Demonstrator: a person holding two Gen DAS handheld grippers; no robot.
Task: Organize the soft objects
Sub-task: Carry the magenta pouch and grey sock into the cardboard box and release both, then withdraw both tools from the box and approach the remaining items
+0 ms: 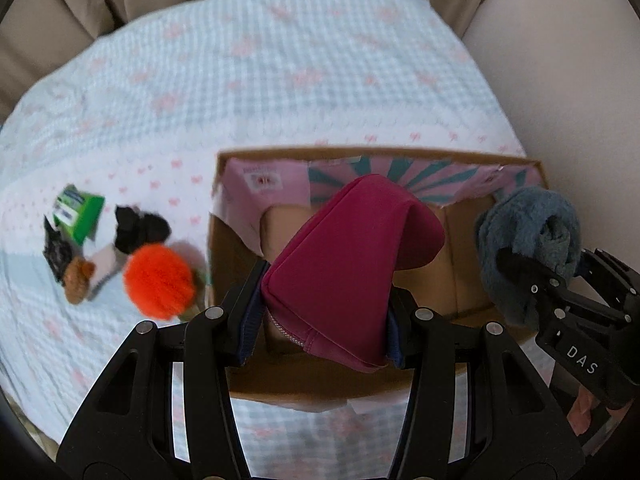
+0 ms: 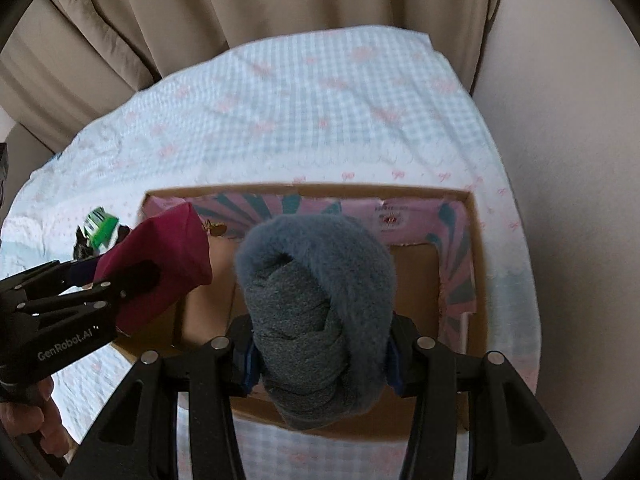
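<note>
Left tongs [image 1: 324, 316] clamp the magenta fabric pouch [image 1: 352, 256], long axis pointing away over the open cardboard box [image 1: 536, 168]. Right tongs [image 2: 320, 356] squeeze the grey-blue fluffy rolled cloth [image 2: 316, 300], lengthwise too.

**Quick head count of what's on the bed**

One cardboard box [image 1: 456, 292], open at the top, pink and teal print on its inside walls. One magenta pouch [image 1: 352, 264] and one blue-grey fluffy roll [image 2: 316, 296], so two soft things hanging over the box. Two grippers, one per item: left gripper [image 1: 320, 320], right gripper [image 2: 320, 356].

Off to the side sits a little pile: one orange pom-pom [image 1: 160, 280], one green carton [image 1: 78, 214], one black fuzzy thing [image 1: 140, 228], one small brown furry thing [image 1: 78, 278], one pale pink piece [image 1: 106, 262]. There's something dark under the carton too, too blurry to count properly.

One bedspread [image 1: 280, 80], one curtain [image 2: 200, 8].
</note>
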